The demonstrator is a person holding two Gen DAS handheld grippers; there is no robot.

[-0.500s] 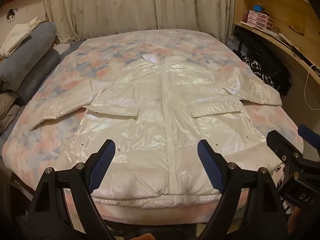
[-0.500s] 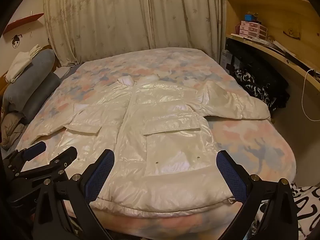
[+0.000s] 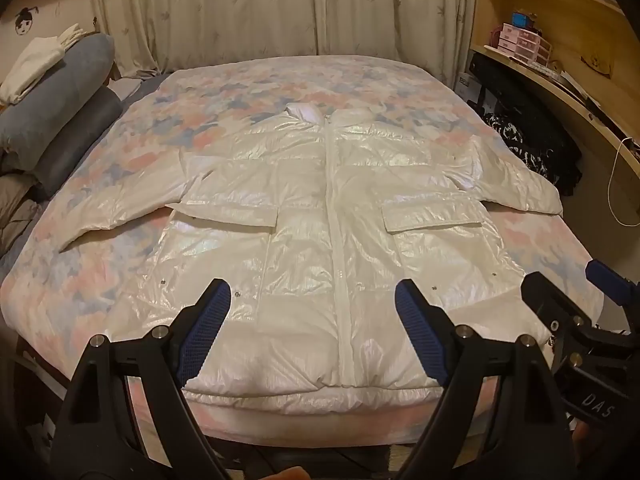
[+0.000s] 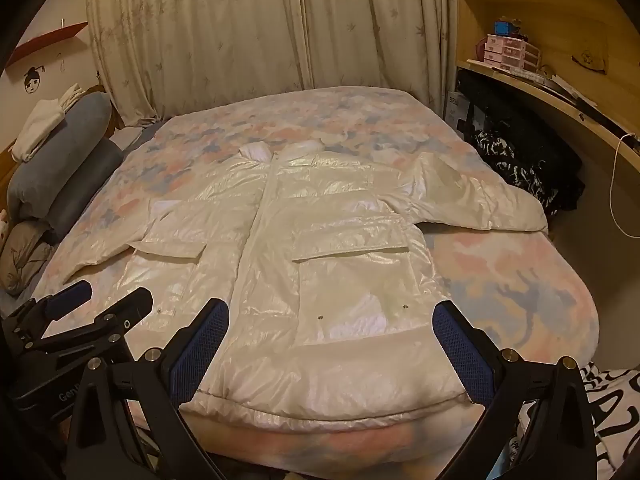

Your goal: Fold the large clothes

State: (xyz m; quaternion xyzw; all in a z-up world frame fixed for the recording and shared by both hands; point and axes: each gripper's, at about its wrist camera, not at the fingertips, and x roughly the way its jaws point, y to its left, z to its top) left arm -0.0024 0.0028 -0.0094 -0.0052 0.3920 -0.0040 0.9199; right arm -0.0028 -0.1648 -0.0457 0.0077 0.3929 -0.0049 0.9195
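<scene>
White puffer coat laid flat on a bed.

Bed (image 3: 100, 216), pastel floral quilt; glossy quilted puffer coat (image 3: 332, 240), front up, sleeves spread, hem nearest. Left gripper (image 3: 312, 332) and right gripper (image 4: 332, 344): jaws apart, above hem, not touching.

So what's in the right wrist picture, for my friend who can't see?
A shiny white coat lies flat, zipped, on a pastel bed. The open right gripper hovers at its hem, the left gripper beside it.
</scene>
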